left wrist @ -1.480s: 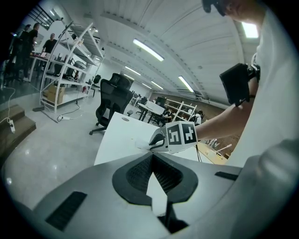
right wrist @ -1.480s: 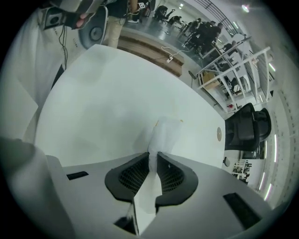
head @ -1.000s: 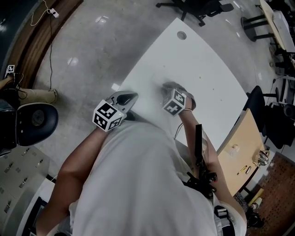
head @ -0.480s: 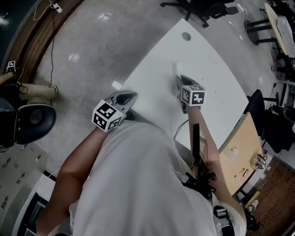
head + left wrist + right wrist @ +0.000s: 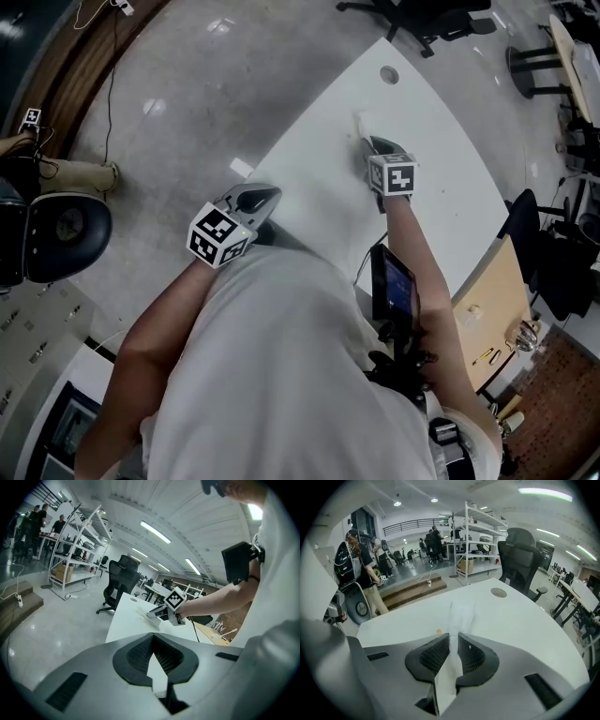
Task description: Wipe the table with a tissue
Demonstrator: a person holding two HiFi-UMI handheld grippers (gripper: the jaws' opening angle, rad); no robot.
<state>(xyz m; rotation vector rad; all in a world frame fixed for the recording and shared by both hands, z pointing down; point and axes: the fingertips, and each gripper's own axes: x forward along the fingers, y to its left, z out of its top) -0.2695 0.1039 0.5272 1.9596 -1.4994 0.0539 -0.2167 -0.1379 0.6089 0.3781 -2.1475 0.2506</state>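
A white tissue (image 5: 361, 122) trails ahead of my right gripper (image 5: 368, 142), which is shut on it over the middle of the white table (image 5: 441, 169). In the right gripper view the tissue (image 5: 461, 613) runs up between the dark pads and lies on the table (image 5: 525, 620) beyond them. A small yellow spot (image 5: 438, 631) marks the tabletop just left of the jaws. My left gripper (image 5: 270, 197) hovers at the table's near left edge, its tips together with nothing in them. From the left gripper view the right gripper (image 5: 151, 614) leans down onto the table (image 5: 126, 620).
A round cable hole (image 5: 389, 74) sits near the table's far end. A black office chair (image 5: 412, 14) stands beyond it. A wooden desk (image 5: 487, 309) with small items adjoins the right side. A dark device (image 5: 392, 286) is strapped to the right forearm. People stand by distant shelves (image 5: 473, 541).
My right gripper has slid away along the table toward the cable hole, rolling as it went, dragging the tissue with it. The left gripper has stayed put.
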